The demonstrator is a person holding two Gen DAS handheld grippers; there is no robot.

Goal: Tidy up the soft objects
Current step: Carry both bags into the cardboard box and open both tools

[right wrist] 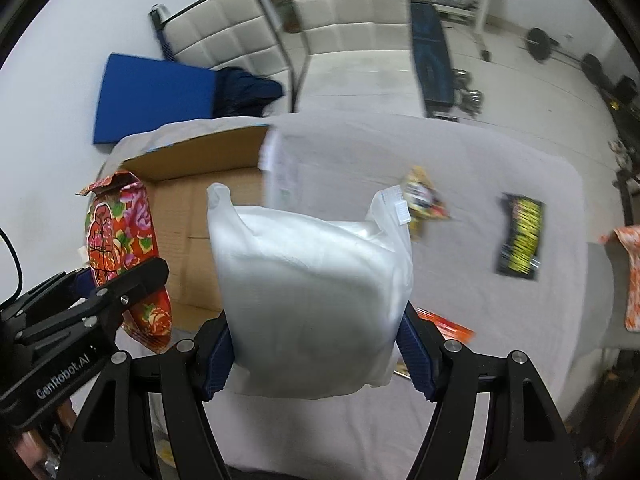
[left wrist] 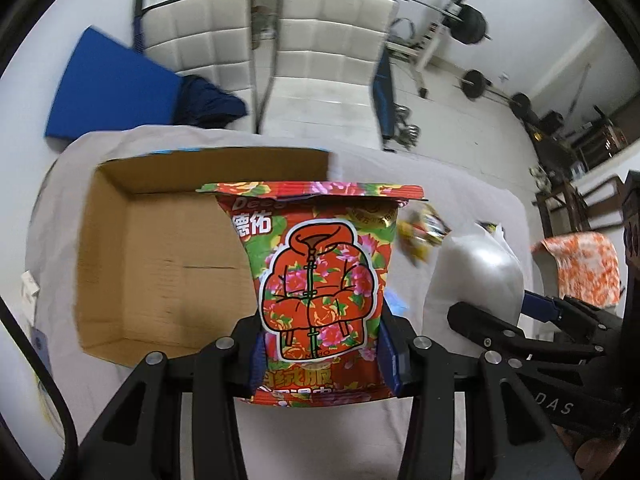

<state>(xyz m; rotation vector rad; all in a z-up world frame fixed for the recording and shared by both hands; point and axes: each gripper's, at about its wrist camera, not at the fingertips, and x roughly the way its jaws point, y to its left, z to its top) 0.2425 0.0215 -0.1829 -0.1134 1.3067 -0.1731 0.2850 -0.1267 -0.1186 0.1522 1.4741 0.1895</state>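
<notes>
Gripping a red floral packet [left wrist: 320, 292] between its blue pads, the left gripper [left wrist: 324, 356] holds it above the grey-covered desk [left wrist: 304, 440], its sealed top edge farthest from the camera. Behind and to the left of the packet an open cardboard box [left wrist: 160, 256] sits on the desk near its far left corner, with nothing visible inside. To the right, the right gripper [left wrist: 532, 308] carries a white soft pack [left wrist: 476, 276], and a small yellow snack packet [left wrist: 424, 232] lies on the cloth beyond it.

In the right wrist view, the right gripper [right wrist: 320, 356] is clamped on the white soft pack [right wrist: 312, 292], which bulges between the blue pads above the desk's near edge. The left gripper [right wrist: 120, 292] appears at the left with the red floral packet [right wrist: 124, 248] in front of the cardboard box [right wrist: 192, 216]. On the desk [right wrist: 480, 168], toward its right edge, lie the yellow snack packet [right wrist: 424, 196] and a black-and-yellow packet [right wrist: 520, 236]; an orange wrapper [right wrist: 452, 326] peeks out just beside the right pad.
</notes>
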